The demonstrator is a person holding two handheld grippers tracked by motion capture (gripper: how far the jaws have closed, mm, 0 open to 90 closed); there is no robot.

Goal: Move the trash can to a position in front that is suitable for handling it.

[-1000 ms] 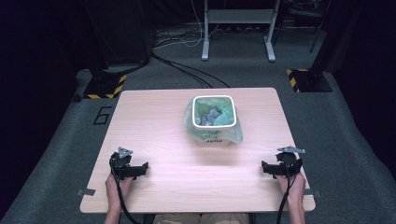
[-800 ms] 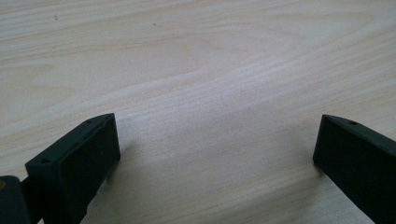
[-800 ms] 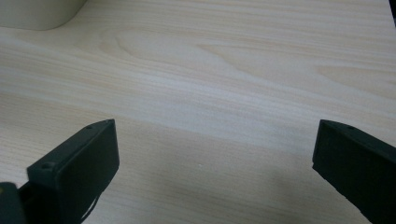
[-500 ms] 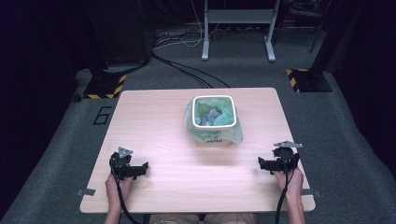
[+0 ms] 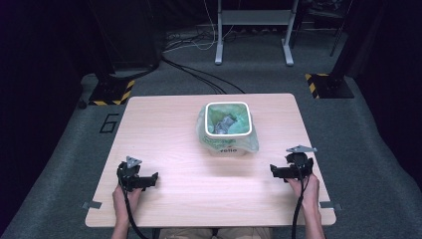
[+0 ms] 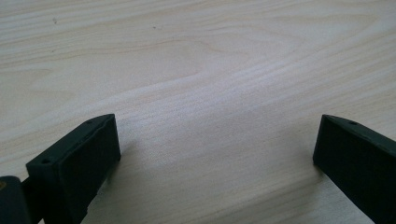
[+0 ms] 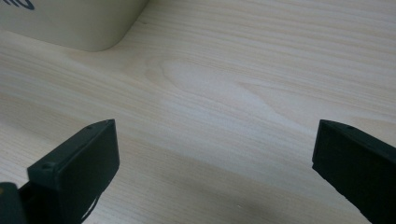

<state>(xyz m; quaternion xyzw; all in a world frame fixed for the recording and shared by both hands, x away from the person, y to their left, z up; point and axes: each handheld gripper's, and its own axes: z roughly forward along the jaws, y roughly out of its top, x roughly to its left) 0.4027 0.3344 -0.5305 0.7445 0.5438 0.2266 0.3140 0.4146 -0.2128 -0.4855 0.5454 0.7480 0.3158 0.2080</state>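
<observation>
Both grippers idle at the near table edge, bin mid-table, nothing held

Left gripper sits near the front-left corner of the table, fingers spread wide with bare wood grain between them, gripping nothing. Right gripper sits near the front-right edge, fingers equally wide apart, also holding nothing. White bin lined with a pale green plastic bag stands around table centre, slightly toward the far side, well apart from both grippers; crumpled grey stuff inside it, can't tell what. In the right gripper view a rounded corner of the bin shows at upper left, ahead of the fingers and not touching them. A hand holds each gripper from the near side, with cables trailing back off the table edge
</observation>
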